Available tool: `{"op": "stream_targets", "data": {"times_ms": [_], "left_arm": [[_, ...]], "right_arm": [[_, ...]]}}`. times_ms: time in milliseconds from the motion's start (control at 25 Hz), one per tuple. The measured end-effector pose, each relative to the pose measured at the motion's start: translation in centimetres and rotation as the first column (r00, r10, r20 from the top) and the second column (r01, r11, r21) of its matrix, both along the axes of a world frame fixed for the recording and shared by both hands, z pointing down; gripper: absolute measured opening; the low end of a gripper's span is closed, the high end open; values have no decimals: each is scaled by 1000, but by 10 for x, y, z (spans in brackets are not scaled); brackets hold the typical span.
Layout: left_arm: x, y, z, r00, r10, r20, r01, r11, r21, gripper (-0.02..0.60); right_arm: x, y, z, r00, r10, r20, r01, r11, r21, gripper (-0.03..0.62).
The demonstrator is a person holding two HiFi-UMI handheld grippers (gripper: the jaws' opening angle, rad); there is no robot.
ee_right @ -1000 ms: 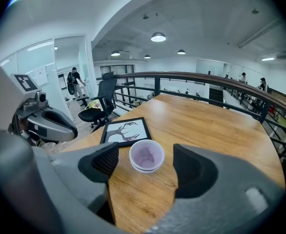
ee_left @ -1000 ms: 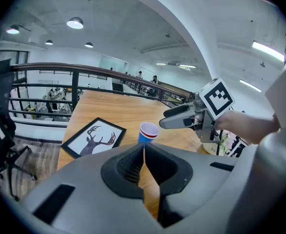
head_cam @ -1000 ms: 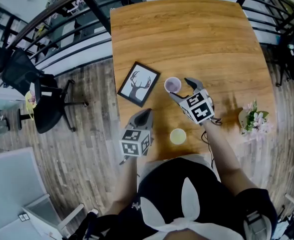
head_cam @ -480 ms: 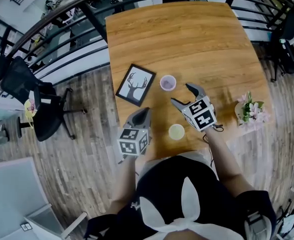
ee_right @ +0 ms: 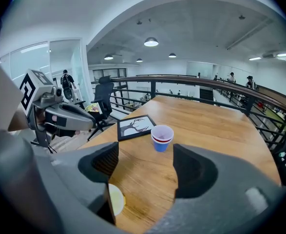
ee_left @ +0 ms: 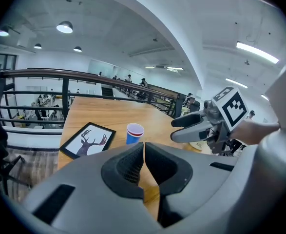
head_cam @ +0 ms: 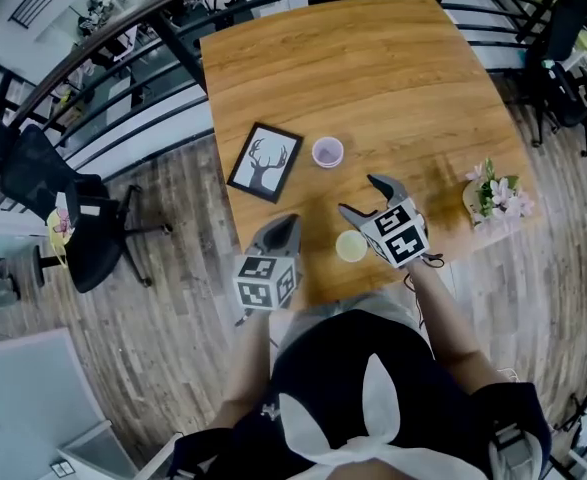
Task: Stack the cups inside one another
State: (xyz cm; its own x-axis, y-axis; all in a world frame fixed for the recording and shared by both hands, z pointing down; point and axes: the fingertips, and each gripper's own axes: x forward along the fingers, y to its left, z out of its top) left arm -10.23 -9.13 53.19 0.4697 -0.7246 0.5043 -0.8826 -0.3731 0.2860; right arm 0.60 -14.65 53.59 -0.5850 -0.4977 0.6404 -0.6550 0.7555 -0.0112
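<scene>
A blue cup [head_cam: 327, 153] with a red and a pale one nested inside stands upright mid-table; it shows too in the right gripper view as the cup stack [ee_right: 162, 137] and in the left gripper view as the blue cup [ee_left: 134, 133]. A single yellow cup [head_cam: 351, 246] stands near the table's front edge, just left of my right gripper [head_cam: 359, 196]. That gripper is open and empty, with the yellow cup [ee_right: 116, 200] beside its left jaw. My left gripper [head_cam: 284, 228] is shut on nothing at the front left edge; its jaws [ee_left: 143, 152] touch.
A framed deer picture [head_cam: 264, 162] lies left of the cup stack. A small pot of flowers [head_cam: 493, 196] sits at the table's right edge. A black railing [head_cam: 123, 28] runs behind the table, and an office chair [head_cam: 48, 198] stands on the floor to the left.
My right gripper has drawn back from the cup stack toward the front edge, open all along, and now hangs beside the yellow cup. The left gripper has stayed put.
</scene>
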Motion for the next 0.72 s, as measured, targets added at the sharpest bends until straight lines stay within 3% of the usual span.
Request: {"op": "stream_targets", "data": {"times_ms": [720], "left_arm": [[17, 46, 5, 998, 64, -7, -64, 998, -28, 26]], "right_arm": [[4, 83, 32, 1000, 23, 2, -23, 995, -100, 347]]}}
